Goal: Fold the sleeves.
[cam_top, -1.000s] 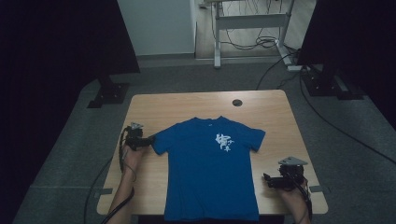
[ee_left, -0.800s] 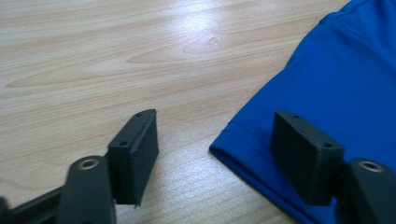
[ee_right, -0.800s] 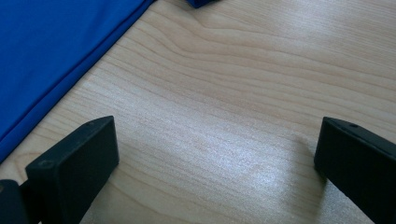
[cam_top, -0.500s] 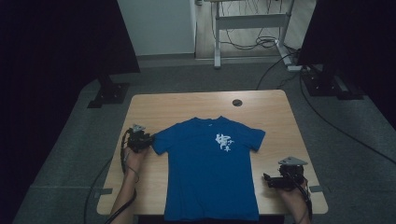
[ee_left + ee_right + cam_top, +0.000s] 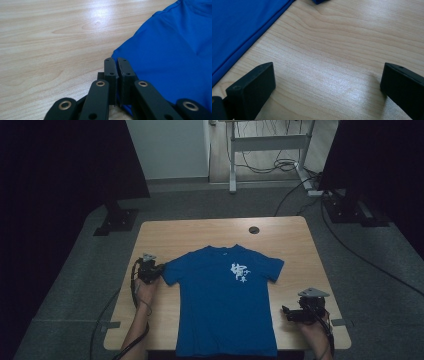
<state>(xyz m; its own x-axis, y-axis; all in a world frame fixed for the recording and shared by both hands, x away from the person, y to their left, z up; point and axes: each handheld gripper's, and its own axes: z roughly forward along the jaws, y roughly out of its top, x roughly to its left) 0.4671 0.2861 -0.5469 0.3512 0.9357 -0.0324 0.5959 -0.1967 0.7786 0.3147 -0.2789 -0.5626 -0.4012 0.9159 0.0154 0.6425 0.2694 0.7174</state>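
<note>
Left claw (image 5: 116, 61) just closed, pinching T-shirt (image 5: 225, 305) sleeve edge; right claw (image 5: 328, 82) wide open over bare table (image 5: 342, 37).

The left gripper (image 5: 116, 60) jaws pinch the blue T-shirt (image 5: 175, 55) sleeve edge on the table (image 5: 50, 37).

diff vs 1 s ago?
The left gripper has just been closing; its jaws now stand together at the sleeve edge of the blue T-shirt, apparently pinching it. It barely shifted. The right gripper stays open over bare table; the shirt lies flat as before.
</note>
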